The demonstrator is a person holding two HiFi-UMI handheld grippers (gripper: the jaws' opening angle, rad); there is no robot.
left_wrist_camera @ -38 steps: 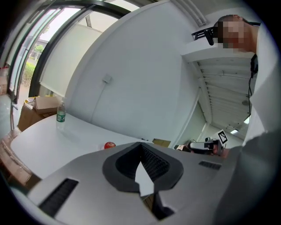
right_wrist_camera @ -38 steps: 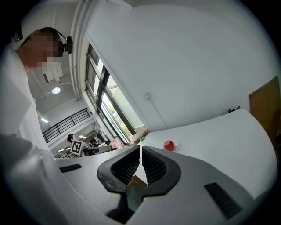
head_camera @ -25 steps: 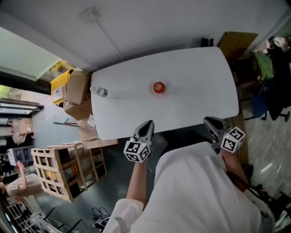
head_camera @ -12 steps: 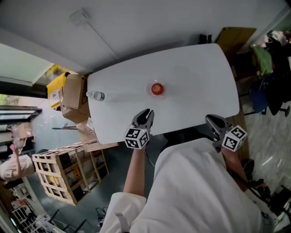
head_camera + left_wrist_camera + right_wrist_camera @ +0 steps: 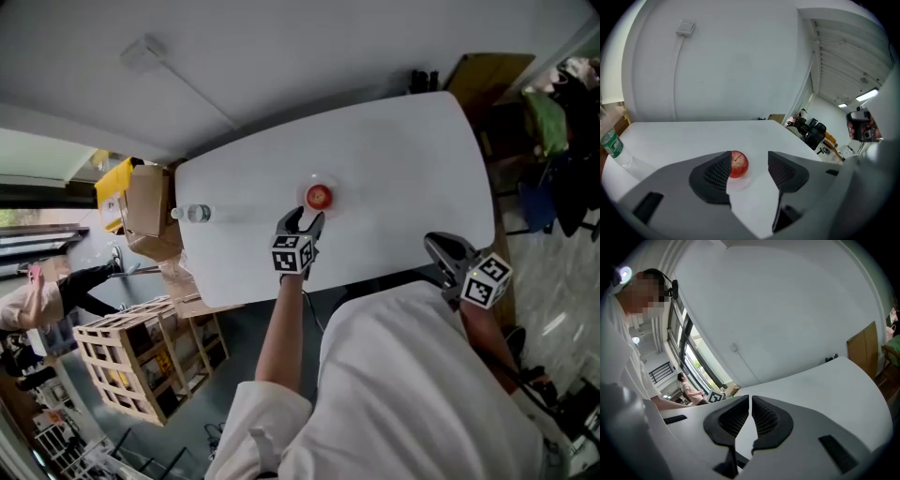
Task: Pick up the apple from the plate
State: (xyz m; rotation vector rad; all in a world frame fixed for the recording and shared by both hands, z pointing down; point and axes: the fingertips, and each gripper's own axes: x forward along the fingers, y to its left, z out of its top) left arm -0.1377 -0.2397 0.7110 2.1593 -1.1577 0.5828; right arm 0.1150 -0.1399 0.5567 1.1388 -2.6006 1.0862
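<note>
Left gripper out front: its jaws have just been opening and now stand apart with nothing between the pads, nose tilted down at the white table. The apple sits just ahead of the tips, off toward the left-hand pad, resting on its pale plate — that gap looks set to take its width. Right gripper waits at the table's near edge, jaws all but together and empty — clear of the reach. A water bottle stands well apart.
</note>
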